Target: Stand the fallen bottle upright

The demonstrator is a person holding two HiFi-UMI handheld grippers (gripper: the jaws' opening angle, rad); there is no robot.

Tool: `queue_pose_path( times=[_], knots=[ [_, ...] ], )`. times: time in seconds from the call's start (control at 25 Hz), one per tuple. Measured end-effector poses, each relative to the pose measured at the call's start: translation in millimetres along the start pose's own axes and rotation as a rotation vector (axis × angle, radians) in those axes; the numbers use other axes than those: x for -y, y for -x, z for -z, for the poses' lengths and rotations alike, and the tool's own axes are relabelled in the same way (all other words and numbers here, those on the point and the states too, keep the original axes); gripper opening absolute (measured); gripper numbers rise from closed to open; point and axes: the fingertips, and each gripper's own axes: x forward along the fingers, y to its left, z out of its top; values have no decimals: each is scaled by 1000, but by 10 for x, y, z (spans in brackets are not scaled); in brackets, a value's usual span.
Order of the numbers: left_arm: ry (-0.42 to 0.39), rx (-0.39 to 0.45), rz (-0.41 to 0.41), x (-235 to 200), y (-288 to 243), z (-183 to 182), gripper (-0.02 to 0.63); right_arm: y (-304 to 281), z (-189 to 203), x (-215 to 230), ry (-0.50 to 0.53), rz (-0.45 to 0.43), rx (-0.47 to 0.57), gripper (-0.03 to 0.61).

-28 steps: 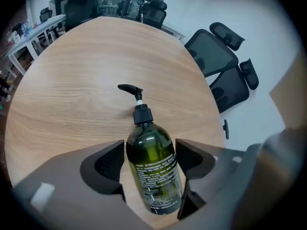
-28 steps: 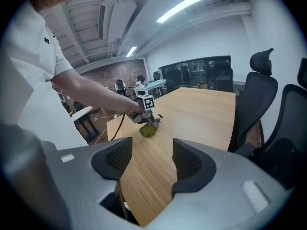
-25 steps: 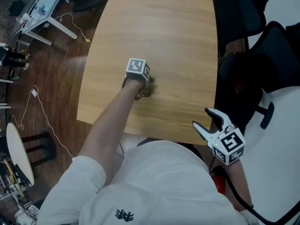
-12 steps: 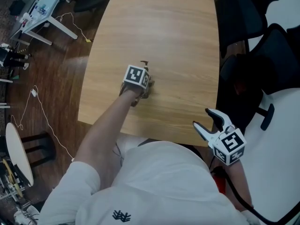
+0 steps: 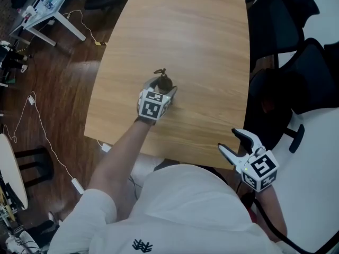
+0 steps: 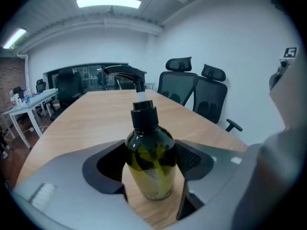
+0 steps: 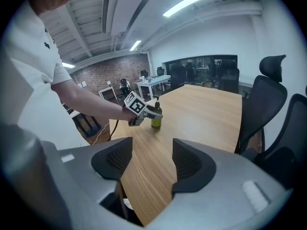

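A dark glass pump bottle (image 6: 149, 162) with yellowish liquid stands upright on the wooden table (image 5: 185, 36). My left gripper (image 6: 151, 169) is shut on its body, one pad at each side. From the head view the bottle (image 5: 163, 81) shows just beyond the marker cube, with the left gripper (image 5: 162, 89) near the table's middle. The right gripper view shows the bottle (image 7: 156, 118) upright in the left gripper (image 7: 151, 111) from afar. My right gripper (image 5: 233, 142) hangs open past the table's near edge, nothing between its jaws (image 7: 151, 159).
Black office chairs (image 5: 278, 20) stand along the table's right side. A white desk (image 5: 47, 9) and loose cables (image 5: 42, 120) are on the dark floor at the left. The near table edge (image 5: 175, 155) runs just in front of my body.
My left gripper has turned and drawn back a little, tipping the bottle from lying to upright; its pump head now shows beyond the cube. The right gripper has stayed put.
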Motion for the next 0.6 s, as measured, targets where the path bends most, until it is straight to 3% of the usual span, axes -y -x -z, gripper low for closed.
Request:
queue_pose_path(
  times=[0.24, 0.44, 0.6],
  knots=[
    [-68, 194, -63, 57, 24, 8, 313, 22, 33, -83, 6, 6, -48, 267],
    [-189, 252, -65, 219, 94, 96, 315, -1, 44, -156, -1, 14, -64, 267],
    [-214, 255, -37, 263, 88, 139, 319, -36, 41, -258, -3, 14, -62, 267]
  ],
)
